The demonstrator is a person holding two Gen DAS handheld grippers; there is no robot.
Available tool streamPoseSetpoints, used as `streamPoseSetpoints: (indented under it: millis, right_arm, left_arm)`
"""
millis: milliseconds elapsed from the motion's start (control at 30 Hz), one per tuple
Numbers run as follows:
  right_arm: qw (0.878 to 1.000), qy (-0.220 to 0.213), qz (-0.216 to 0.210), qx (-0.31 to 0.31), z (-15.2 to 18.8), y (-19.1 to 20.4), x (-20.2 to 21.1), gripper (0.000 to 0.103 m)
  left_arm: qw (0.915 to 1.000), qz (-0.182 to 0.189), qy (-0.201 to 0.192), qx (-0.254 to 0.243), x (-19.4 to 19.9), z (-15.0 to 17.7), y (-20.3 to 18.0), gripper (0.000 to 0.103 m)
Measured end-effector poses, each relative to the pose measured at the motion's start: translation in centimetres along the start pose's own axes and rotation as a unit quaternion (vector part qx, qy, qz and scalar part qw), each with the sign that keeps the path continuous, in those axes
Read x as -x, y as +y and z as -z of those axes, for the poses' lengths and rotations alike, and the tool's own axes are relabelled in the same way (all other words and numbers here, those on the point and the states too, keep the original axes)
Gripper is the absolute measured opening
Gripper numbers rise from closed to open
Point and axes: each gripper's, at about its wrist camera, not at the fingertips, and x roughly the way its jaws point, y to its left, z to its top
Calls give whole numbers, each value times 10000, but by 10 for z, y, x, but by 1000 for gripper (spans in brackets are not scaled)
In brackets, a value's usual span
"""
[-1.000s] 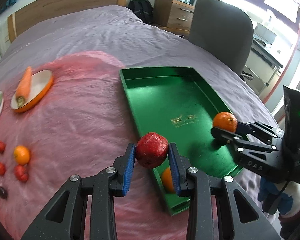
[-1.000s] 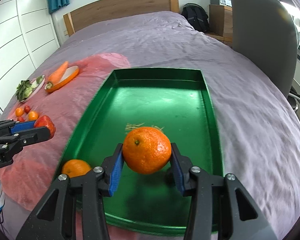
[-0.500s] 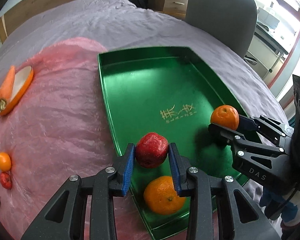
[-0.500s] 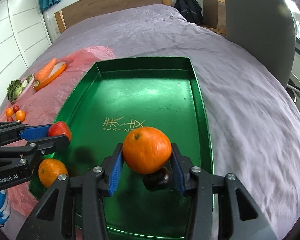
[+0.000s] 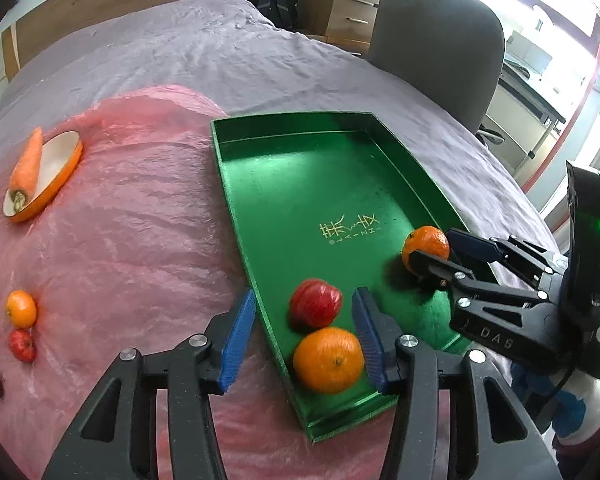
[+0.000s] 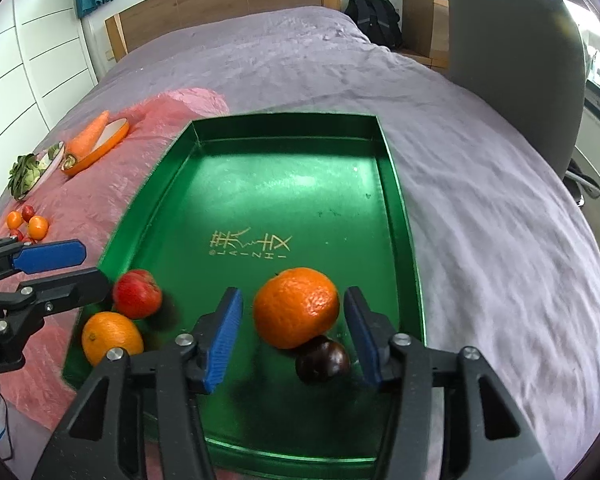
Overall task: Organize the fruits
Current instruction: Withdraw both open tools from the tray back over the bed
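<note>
A: Where's the red fruit (image 5: 315, 308)?
B: On the green tray (image 5: 300, 184), near its front left corner, touching an orange (image 5: 328, 360). The left gripper (image 5: 304, 332) is spread wide around both.
A: And the right gripper (image 6: 292, 320)?
B: Also wide; the big orange (image 6: 296, 306) sits loose between its pads, touching a dark fruit (image 6: 322, 360).

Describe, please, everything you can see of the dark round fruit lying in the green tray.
The dark round fruit is glossy, deep maroon to nearly black, smooth-skinned like a plum. It lies on the floor of the green metal tray near its front right corner, tucked against the large orange, between the fingers of the open right gripper, which do not touch it.
</note>
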Motion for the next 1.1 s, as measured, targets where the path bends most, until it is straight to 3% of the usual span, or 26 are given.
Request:
streamPoseSetpoints:
  millis: [167, 300, 767, 1100]
  right_arm:
    - [10000, -82, 17, 24, 0, 8, 17, 90]
    - [9999, -110, -53, 92, 5, 23, 31, 99]
    - [9989, -149, -217, 385, 31, 86, 78, 103]
    - [9973, -195, -430, 564, 47, 136, 108, 103]
  left_arm:
    - [9997, -156, -159, 105, 25, 11, 11, 45]
    - [9987, -399, -256, 163, 46, 29, 22, 45]
    - [9908, -1102, -496, 613, 114, 99, 69, 52]
    - [9847, -1351, -670, 876, 160, 142, 97, 52]
